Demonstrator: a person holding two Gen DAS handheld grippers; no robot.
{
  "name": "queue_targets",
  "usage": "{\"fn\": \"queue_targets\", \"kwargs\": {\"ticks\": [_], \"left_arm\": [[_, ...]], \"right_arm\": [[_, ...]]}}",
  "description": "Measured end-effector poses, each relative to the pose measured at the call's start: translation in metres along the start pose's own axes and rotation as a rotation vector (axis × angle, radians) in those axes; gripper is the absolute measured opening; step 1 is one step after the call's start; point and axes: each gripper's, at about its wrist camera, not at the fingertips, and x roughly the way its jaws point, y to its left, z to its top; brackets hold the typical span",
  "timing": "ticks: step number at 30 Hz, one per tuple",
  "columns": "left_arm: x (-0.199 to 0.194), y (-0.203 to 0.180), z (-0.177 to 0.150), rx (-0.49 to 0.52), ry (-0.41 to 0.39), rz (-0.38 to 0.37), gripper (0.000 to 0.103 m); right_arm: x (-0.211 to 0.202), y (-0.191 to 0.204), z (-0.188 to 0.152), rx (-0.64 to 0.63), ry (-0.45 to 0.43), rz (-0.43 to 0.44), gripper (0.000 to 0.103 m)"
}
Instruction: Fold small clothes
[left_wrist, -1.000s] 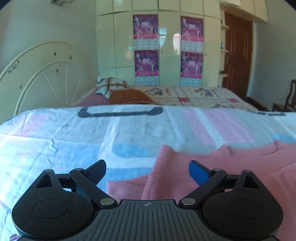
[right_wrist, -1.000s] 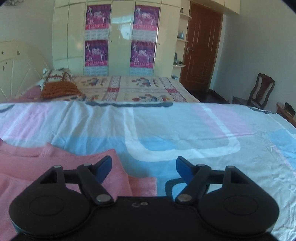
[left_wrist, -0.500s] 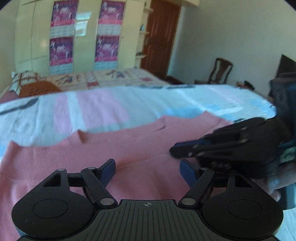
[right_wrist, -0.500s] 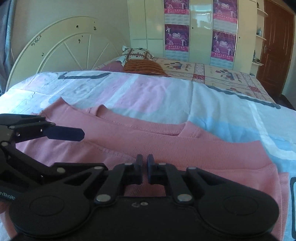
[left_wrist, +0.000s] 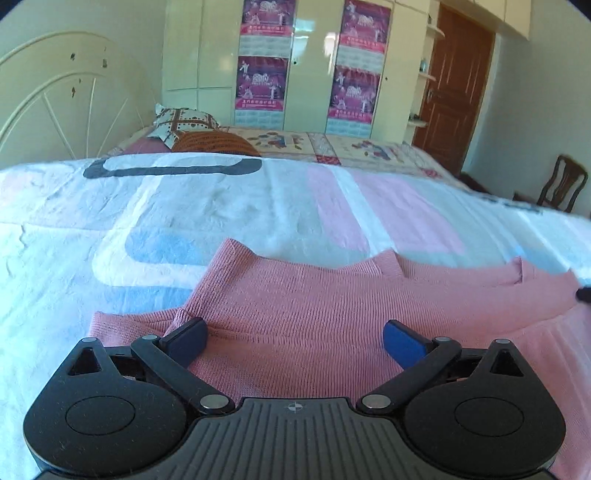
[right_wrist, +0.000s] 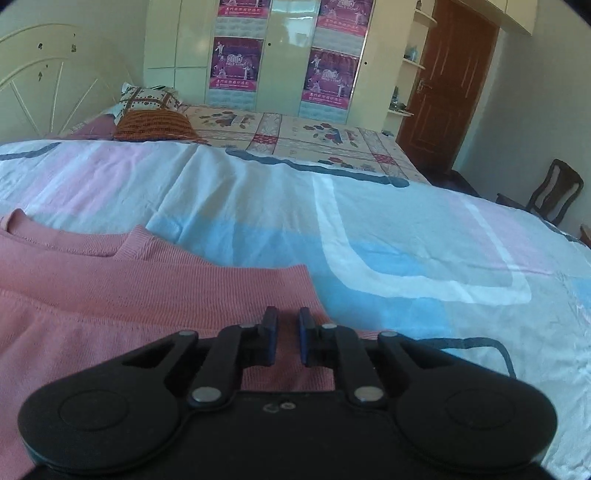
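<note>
A bedroom with a cream wardrobe (left_wrist: 295, 66) bearing purple posters (left_wrist: 262, 83), a brown door (left_wrist: 454, 85) and a chair (left_wrist: 561, 182) by the right wall. In front, a bed (left_wrist: 221, 206) under a white sheet with pale blue and pink blocks; a patterned pillow (left_wrist: 181, 123) and an orange cushion (left_wrist: 214, 142) lie at the far end near the white headboard (left_wrist: 55, 96). A pink sweater (left_wrist: 314, 314) lies flat on the near part of the bed, neckline toward the far end. The left tongs (left_wrist: 295, 341) stand wide apart over the sweater's left side, their left tip by a fold. The right tongs (right_wrist: 284, 336) are nearly together at the sweater's right edge with pink knit between the tips; whether they actually pinch it I cannot tell.
</note>
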Motion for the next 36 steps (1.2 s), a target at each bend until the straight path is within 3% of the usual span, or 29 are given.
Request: {"fn": "queue_targets", "kwargs": {"ticks": [1,3,5,7,8,9,13,18,20,22,23,26,28,29,32,34,36], "left_arm": [[-0.007,-0.004,-0.001,0.015,-0.006,0.0,0.101],[-0.029,-0.016,-0.004,0.016,-0.04,-0.079,0.101],[-0.05,-0.036,-0.005,0.029,-0.066,-0.143,0.101],[-0.068,-0.051,-0.016,0.023,-0.074,-0.21,0.101],[-0.073,-0.058,-0.022,0.029,-0.071,-0.223,0.101],[-0.074,-0.066,-0.028,0.045,-0.057,-0.226,0.101],[-0.052,-0.084,-0.049,0.082,0.062,-0.169,0.101],[-0.064,-0.085,-0.049,0.093,0.052,-0.143,0.101],[-0.067,-0.07,-0.048,0.081,0.048,-0.106,0.101],[-0.07,-0.041,-0.052,0.017,0.045,-0.064,0.101],[-0.069,-0.027,-0.054,0.012,0.055,-0.016,0.101],[-0.074,-0.008,-0.058,-0.009,0.041,-0.037,0.1],[-0.084,-0.018,-0.053,-0.012,0.02,-0.039,0.1],[-0.091,-0.026,-0.05,-0.026,-0.014,-0.079,0.1],[-0.101,-0.064,-0.047,-0.001,-0.047,-0.157,0.1],[-0.098,-0.088,-0.048,0.026,-0.03,-0.184,0.101],[-0.086,-0.108,-0.053,0.064,0.027,-0.154,0.101]], "right_arm": [[-0.005,0.004,0.003,0.024,-0.004,-0.01,0.017],[-0.027,0.01,0.002,0.086,-0.065,0.041,0.044],[-0.054,0.025,-0.003,0.103,-0.136,0.11,0.064],[-0.073,0.044,-0.011,0.077,-0.166,0.216,0.049],[-0.081,0.052,-0.017,0.068,-0.161,0.288,0.024],[-0.083,0.06,-0.021,0.053,-0.138,0.327,0.009],[-0.069,0.089,-0.035,-0.029,-0.02,0.369,0.013],[-0.074,0.089,-0.035,-0.071,-0.018,0.339,0.013],[-0.081,0.082,-0.044,-0.082,-0.031,0.287,0.012],[-0.082,0.051,-0.051,0.004,-0.03,0.191,0.011],[-0.079,0.031,-0.057,0.06,-0.011,0.124,0.005],[-0.075,-0.015,-0.072,0.197,0.027,0.111,0.002],[-0.087,-0.014,-0.069,0.207,0.011,0.105,0.013],[-0.1,-0.008,-0.067,0.211,-0.043,0.128,0.02],[-0.129,0.025,-0.063,0.155,-0.122,0.26,0.018],[-0.137,0.051,-0.064,0.092,-0.119,0.333,0.013],[-0.135,0.07,-0.065,0.044,-0.084,0.349,0.012]]}}
